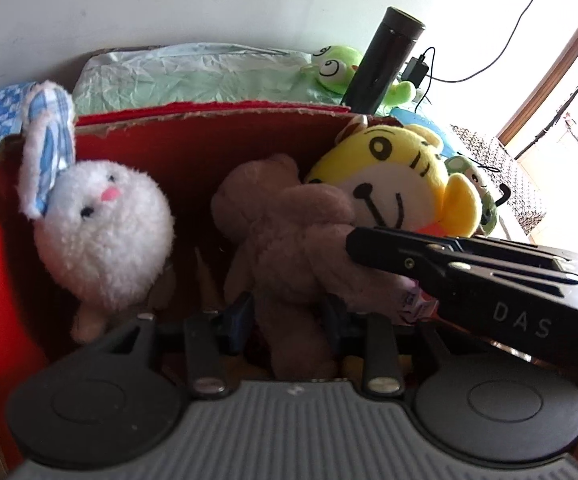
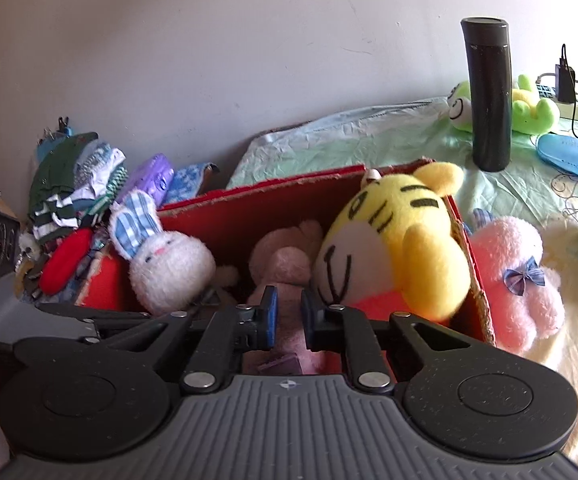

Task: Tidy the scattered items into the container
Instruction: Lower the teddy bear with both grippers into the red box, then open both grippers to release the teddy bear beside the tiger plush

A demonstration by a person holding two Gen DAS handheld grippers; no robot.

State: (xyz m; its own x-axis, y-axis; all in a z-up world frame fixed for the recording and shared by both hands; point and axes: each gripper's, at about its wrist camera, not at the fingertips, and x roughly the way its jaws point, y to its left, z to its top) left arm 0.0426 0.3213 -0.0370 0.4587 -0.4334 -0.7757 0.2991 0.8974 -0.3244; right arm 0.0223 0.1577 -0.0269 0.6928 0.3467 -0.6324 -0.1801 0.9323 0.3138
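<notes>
Centre frame in both wrist views: red cardboard box [image 2: 273, 216] is the container, torn rim, already carrying three plush. Yellow tiger [image 2: 393, 248] sits high against the right wall, head above the rim. White rabbit [image 1: 105, 236] at the left inside. Brown bear [image 1: 289, 248] in the middle, low.

Left gripper [image 1: 289, 320] is pinching the bear's lower body; right gripper [image 2: 287, 316] has its fingers nearly pressed together on the same pinkish-brown fabric, so the bear looks mid-placement, not yet released.

Still outside: pink plush [image 2: 517, 280] touching the box's right wall, green frog [image 2: 529, 108] at upper right behind the black flask [image 2: 489, 96]. Rough judgement: about half done.
</notes>
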